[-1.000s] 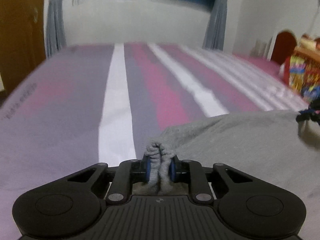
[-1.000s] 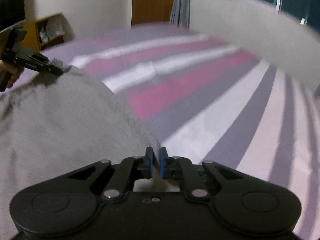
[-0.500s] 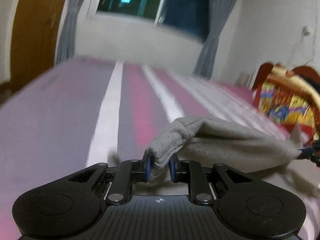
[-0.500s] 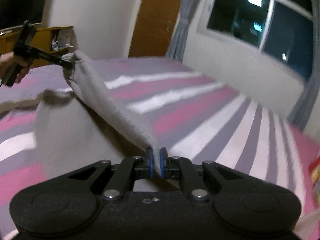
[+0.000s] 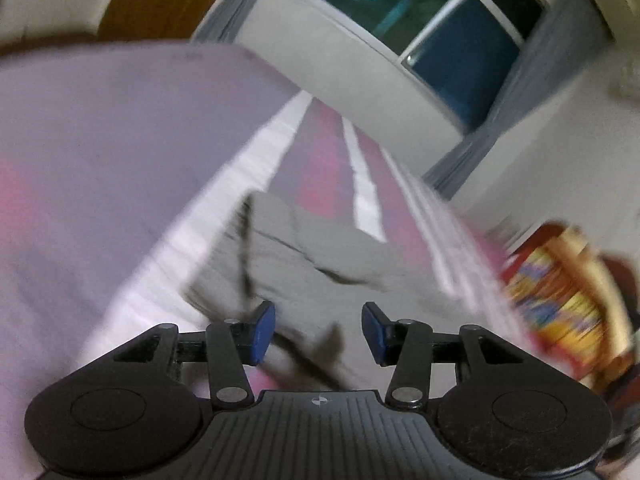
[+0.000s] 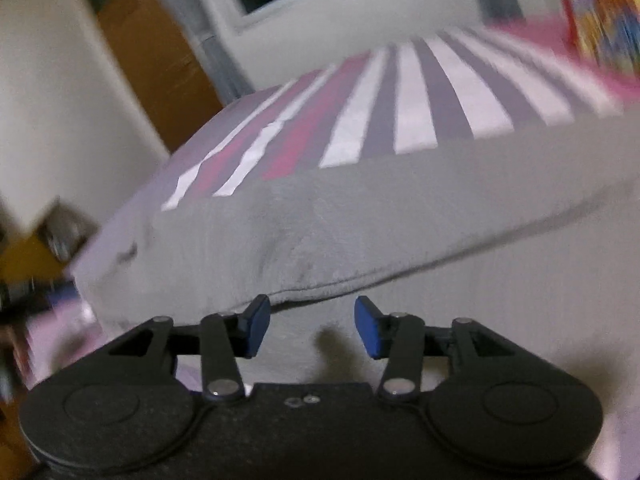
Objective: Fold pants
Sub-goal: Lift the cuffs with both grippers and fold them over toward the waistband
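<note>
The grey pants [image 5: 304,260] lie in folded layers on the striped bed [image 5: 120,152], just ahead of my left gripper [image 5: 318,330]. Its jaws are opening, and the blue pads [image 5: 262,330] stand apart over the cloth without pressing it. In the right wrist view the pants [image 6: 360,224] spread wide across the bed [image 6: 420,96], a folded hem running right in front of my right gripper [image 6: 312,326]. Those jaws are opening too, with nothing pinched between the blue pads [image 6: 368,330]. Both views are tilted and blurred.
A window [image 5: 432,28] with grey curtains is on the far wall and a wooden door [image 6: 152,60] at the left. A red headboard with colourful bedding [image 5: 560,292] is at the right. A low shelf [image 6: 36,256] stands beside the bed.
Both grippers carried a pants edge across the bed, laid it on the lower layer and let go. Their jaws went from shut on cloth to apart. Both views have rolled.
</note>
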